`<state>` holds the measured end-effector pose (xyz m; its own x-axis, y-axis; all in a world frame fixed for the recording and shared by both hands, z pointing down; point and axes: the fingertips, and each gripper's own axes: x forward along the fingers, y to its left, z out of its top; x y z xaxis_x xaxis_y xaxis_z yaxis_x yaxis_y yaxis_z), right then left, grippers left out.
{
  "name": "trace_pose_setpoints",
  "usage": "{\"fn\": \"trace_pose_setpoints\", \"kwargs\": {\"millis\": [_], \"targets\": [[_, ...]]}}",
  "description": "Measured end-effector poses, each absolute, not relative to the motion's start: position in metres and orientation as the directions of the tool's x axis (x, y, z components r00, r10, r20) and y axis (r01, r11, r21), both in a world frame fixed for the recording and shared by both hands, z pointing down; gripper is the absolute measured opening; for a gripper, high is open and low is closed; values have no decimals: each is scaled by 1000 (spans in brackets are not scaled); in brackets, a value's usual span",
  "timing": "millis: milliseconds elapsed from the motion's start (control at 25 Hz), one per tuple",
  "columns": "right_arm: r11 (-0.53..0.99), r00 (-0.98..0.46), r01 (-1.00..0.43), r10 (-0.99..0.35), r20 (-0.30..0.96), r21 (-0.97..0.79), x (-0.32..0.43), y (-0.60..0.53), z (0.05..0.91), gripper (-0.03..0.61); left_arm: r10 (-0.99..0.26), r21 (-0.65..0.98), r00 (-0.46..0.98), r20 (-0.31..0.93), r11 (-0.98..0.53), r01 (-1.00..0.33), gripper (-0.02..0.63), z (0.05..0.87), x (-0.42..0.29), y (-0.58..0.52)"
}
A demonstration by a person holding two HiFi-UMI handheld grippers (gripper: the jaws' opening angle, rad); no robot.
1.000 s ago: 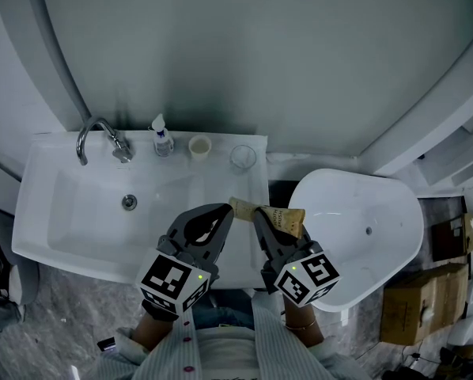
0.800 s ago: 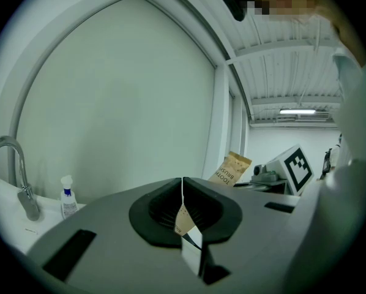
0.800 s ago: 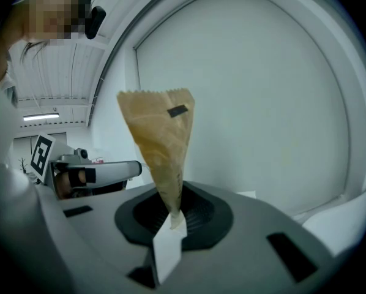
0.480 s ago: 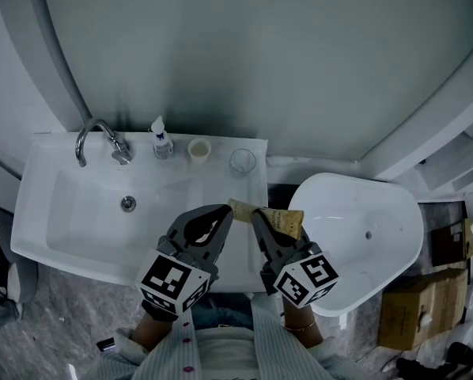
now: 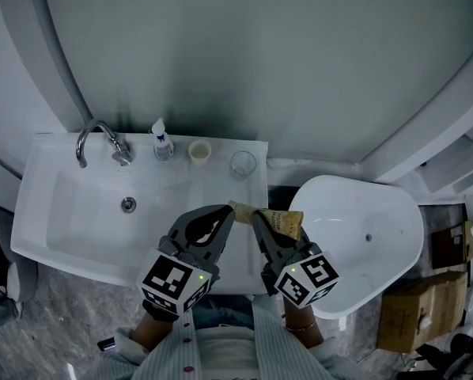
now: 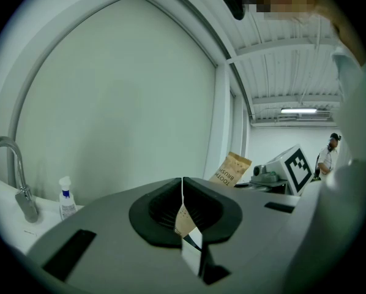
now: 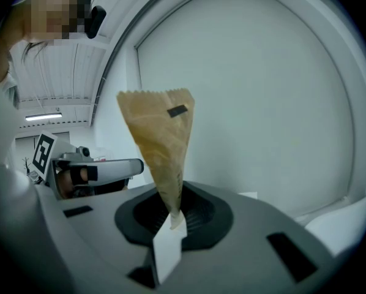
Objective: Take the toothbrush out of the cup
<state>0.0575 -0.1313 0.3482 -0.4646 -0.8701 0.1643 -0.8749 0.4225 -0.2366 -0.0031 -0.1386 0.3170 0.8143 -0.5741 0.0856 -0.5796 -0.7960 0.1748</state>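
left gripper [image 5: 225, 211] + right gripper [image 5: 257, 214]: both pinch brown packet [image 5: 282, 220] | above sink [image 5: 62, 236] front edge

Side by side, near level: left claw [image 5: 224, 210] and right claw [image 5: 258, 213], both pinched on packet [image 5: 284, 221]

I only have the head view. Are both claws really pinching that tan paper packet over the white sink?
Observer: Yes for the left claw: its jaws are shut on one thin corner of the tan paper packet.
Operator: And the right?
Observer: The right claw is shut on it too; the packet rises from between its jaws, zigzag-cut edge on top.
Operator: What's inside?
Observer: Can't see inside, but the left gripper view shows "TOOTH BRUSH" printed on it.
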Motion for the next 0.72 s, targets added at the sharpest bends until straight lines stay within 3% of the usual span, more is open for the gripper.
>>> {"fn": "trace_pose_setpoints", "kwargs": {"millis": [720], "targets": [[444, -489, -863, -854, 179, -241, 62, -137, 353, 43, -557, 202, 825, 93, -801, -564, 21, 325, 3, -145]]}}
